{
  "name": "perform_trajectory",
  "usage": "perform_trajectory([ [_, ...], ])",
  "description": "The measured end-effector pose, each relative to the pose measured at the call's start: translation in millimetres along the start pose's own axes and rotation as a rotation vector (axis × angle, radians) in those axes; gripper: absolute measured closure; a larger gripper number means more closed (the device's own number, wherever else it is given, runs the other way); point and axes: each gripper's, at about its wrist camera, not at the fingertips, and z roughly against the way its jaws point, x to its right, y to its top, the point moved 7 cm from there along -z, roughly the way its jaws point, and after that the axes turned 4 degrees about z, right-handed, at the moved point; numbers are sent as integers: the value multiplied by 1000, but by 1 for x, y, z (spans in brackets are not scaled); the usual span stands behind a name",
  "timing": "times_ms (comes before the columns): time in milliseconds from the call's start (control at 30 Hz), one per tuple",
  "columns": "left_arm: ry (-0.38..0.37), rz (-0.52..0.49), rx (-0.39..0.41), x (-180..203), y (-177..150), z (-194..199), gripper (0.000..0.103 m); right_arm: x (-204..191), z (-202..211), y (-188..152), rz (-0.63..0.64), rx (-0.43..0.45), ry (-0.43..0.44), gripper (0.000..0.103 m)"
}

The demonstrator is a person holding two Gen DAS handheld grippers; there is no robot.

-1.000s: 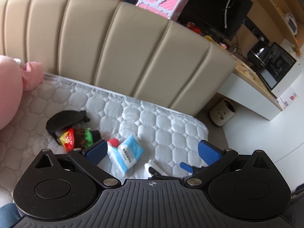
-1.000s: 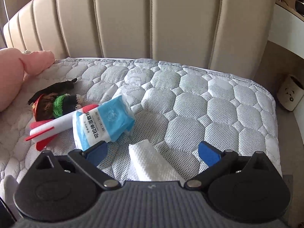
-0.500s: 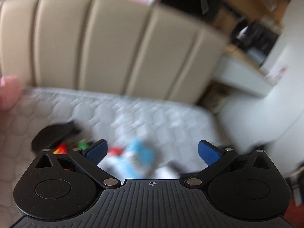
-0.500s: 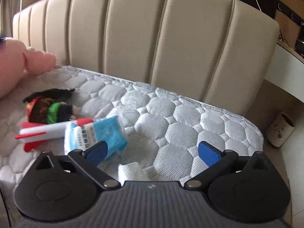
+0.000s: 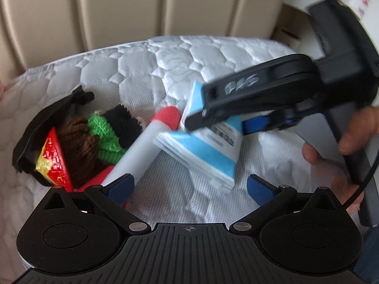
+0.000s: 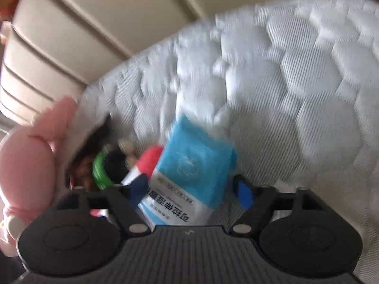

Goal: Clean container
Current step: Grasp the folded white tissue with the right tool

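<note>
Very early in the task, by my reading: no container shows in either view, so where the thing to be cleaned sits cannot be told. What shows is a heap of small items on the quilted white mattress (image 5: 189,54), in front of a beige padded headboard (image 5: 118,7).

The right gripper (image 6: 191,191) is over the blue-and-white wipes pack (image 6: 194,163). Its jaws are closing with the pack between them (the blur hides whether the pads press on it yet, so I read it as not gripped). In the left wrist view the same gripper comes in from the right, one black finger lying across the top of the pack (image 5: 206,156), and a hand (image 5: 343,142) holds its handle.

The left gripper (image 5: 190,185) hovers low over the mattress, jaws spread wide and holding nothing. Its left blue pad (image 5: 120,185) sits just beside the lower end of a white tube with a red cap (image 5: 142,146); contact cannot be told.

Beside the tube lies a knitted doll (image 5: 94,142) in brown, green and black, with a red-and-yellow piece (image 5: 54,163) and a black cloth (image 5: 38,127) at its left. A pink plush (image 6: 30,165) lies at the left edge of the right wrist view.

Done so far: nothing visible. Left: secure the pack, take a wipe out (probably), find the container, wipe it.
</note>
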Motion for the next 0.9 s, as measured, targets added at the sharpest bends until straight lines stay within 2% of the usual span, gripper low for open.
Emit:
perform_trajectory([
  [100, -54, 18, 3, 0, 0, 5, 0, 0, 14, -9, 11, 2, -30, 48],
  [167, -117, 69, 6, -2, 2, 9, 0, 8, 26, -16, -43, 3, -44, 46],
  [233, -168, 130, -14, -5, 2, 9, 0, 18, 28, -23, -105, -23, -9, 42],
  [300, -179, 172, -49, -8, -3, 5, 0, 20, 36, -24, -94, -23, 9, 41],
  [333, -184, 192, -66, -10, -6, 3, 0, 19, 47, -21, -46, 10, 3, 41],
  [367, -188, 208, -79, -12, -9, 2, 0, 17, 61, -19, 34, 56, -36, 37],
  [400, -195, 219, -86, -13, -11, 2, 0, 16, 76, -17, 126, 104, -92, 29],
  [467, -219, 239, -121, -11, -14, -1, 0, 13, 101, -17, 325, 184, -229, 23],
  [533, -269, 237, -194, -3, -17, -10, 0, 16, 104, -31, 538, 183, -386, 23],
  [567, -300, 220, -230, 5, -21, -14, 0, 20, 102, -39, 618, 166, -434, 24],
  [633, -337, 151, -293, 23, -30, -22, 0, 26, 86, -51, 660, 114, -426, 31],
  [667, -327, 107, -309, 32, -34, -25, 0, 27, 77, -57, 671, 88, -415, 33],
  [733, -253, 9, -302, 42, -36, -31, 0, 26, 56, -59, 711, 42, -431, 44],
  [767, -212, -41, -285, 45, -36, -34, 0, 22, 46, -59, 743, 23, -455, 61],
  [800, -180, -69, -267, 45, -34, -35, 0, 20, 43, -58, 764, 18, -475, 84],
  [833, -142, -86, -247, 42, -31, -36, 0, 21, 46, -55, 742, 32, -476, 90],
  [900, -57, -87, -221, 27, -27, -34, 0, 25, 57, -48, 657, 75, -459, 92],
])
